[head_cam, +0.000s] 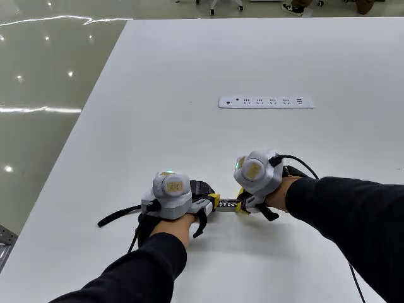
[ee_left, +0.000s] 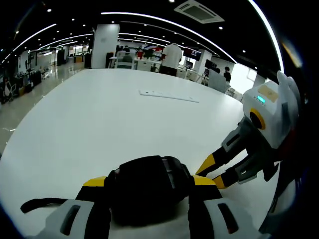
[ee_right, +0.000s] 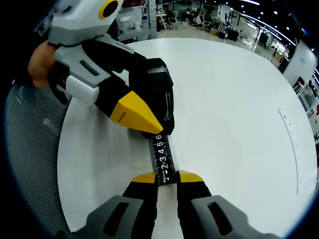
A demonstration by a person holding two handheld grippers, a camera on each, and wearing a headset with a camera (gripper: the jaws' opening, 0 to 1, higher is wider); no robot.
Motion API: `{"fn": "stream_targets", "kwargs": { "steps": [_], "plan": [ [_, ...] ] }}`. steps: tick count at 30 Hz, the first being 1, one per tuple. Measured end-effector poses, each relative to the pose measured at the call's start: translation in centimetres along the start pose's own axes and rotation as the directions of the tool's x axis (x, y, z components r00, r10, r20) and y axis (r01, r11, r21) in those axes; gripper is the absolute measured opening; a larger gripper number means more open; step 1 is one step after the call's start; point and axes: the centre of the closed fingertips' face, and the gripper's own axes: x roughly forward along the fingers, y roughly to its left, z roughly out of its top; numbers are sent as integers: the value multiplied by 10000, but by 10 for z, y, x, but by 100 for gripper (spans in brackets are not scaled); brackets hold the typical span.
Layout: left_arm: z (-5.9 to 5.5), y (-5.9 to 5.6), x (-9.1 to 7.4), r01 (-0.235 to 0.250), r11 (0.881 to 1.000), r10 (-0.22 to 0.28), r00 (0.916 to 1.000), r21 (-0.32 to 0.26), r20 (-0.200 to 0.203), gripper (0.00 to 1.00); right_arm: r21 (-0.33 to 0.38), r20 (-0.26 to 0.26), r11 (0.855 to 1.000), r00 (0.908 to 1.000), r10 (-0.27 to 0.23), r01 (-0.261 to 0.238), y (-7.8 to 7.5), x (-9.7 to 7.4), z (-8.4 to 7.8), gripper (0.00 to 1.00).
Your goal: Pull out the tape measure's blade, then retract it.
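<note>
The black tape measure case [ee_left: 149, 186] sits between the yellow-tipped jaws of my left gripper [ee_left: 149, 181], which is shut on it. In the head view the case [head_cam: 201, 188] lies on the white table just right of the left gripper [head_cam: 211, 201]. A short length of blade [ee_right: 162, 155] with printed numbers runs out of the case [ee_right: 157, 94] toward me. My right gripper [ee_right: 164, 177] is shut on the blade's end. In the head view the blade [head_cam: 227, 205] spans the small gap between the left gripper and the right gripper [head_cam: 240, 205]. A black wrist strap [head_cam: 117, 216] trails left.
A white power strip [head_cam: 266, 102] lies flat on the white table [head_cam: 189, 126] farther back. The table's left edge runs beside a glossy floor [head_cam: 38, 95]. A black cable [head_cam: 300, 163] leads off the right gripper. People and desks stand in the far background [ee_left: 172, 55].
</note>
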Motion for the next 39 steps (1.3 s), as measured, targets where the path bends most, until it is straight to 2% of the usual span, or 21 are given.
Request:
{"fn": "stream_targets", "kwargs": {
  "steps": [8, 13, 22, 24, 34, 39],
  "plan": [
    [0, 0, 0, 36, 9999, -36, 10000, -94, -9, 59, -102, 136, 9999, 9999, 44, -43, 1, 2, 9, 9],
    [0, -1, -1, 55, 9998, -55, 10000, -172, -1, 59, -190, 54, 9998, 9999, 85, -83, 2, 5, 9, 9],
    [0, 0, 0, 220, 9995, -221, 9997, -241, -43, 59, -212, 233, 9998, 9997, 51, -46, 5, 5, 13, 9],
    [1, 0, 0, 291, 9991, -292, 9996, -303, -48, 59, -243, 426, 9997, 9991, 62, -52, 5, 4, 15, 9],
    [1, 1, 1, 420, 9986, -421, 9991, -336, -26, 59, -195, 473, 9998, 9989, 67, -58, 9, 8, 21, 9],
    [1, 1, 1, 446, 9983, -447, 9990, -368, -23, 59, -182, 669, 9998, 9978, 46, -34, 10, 9, 25, 9]
  ]
}}
